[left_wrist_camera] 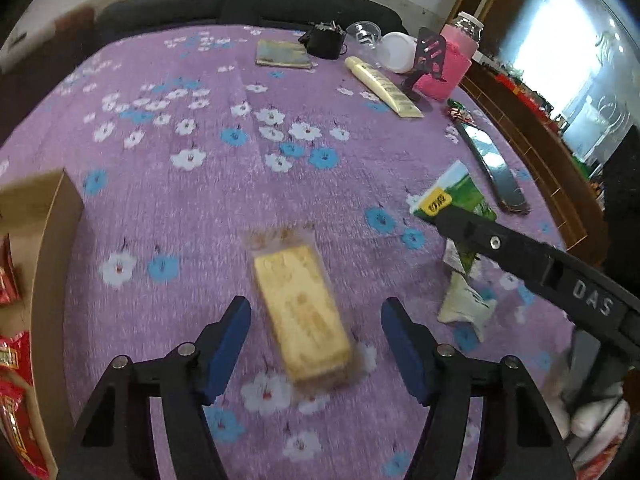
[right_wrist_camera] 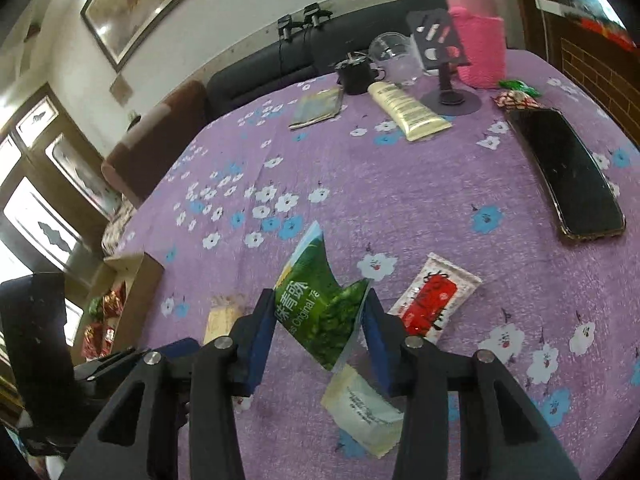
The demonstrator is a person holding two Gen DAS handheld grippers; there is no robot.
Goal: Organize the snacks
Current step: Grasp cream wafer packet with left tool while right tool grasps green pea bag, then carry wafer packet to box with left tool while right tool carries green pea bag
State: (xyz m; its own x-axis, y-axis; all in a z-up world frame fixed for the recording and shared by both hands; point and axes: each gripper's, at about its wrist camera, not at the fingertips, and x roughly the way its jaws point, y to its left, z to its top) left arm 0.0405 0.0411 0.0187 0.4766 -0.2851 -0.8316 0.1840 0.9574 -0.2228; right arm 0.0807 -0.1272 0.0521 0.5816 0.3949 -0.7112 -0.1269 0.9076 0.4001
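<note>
My left gripper [left_wrist_camera: 316,316] is open over a yellow cake in a clear wrapper [left_wrist_camera: 302,316] that lies on the purple flowered tablecloth [left_wrist_camera: 200,200], between the blue pads. My right gripper [right_wrist_camera: 320,316] is shut on a green snack packet [right_wrist_camera: 320,304] and holds it above the table; the packet also shows in the left wrist view [left_wrist_camera: 452,196]. A white packet [right_wrist_camera: 362,408] lies under it, and a red-and-white packet [right_wrist_camera: 434,300] lies to its right. A cardboard box [left_wrist_camera: 52,260] with red snack packs [left_wrist_camera: 12,360] stands at the left.
At the far side stand a pink-sleeved bottle [right_wrist_camera: 478,44], a black phone stand [right_wrist_camera: 446,60], a clear cup [right_wrist_camera: 392,56], a black cup [right_wrist_camera: 354,74], a cream tube [right_wrist_camera: 408,110] and a flat pouch [right_wrist_camera: 318,108]. A dark phone [right_wrist_camera: 568,172] and wrapped candies [right_wrist_camera: 516,96] lie right.
</note>
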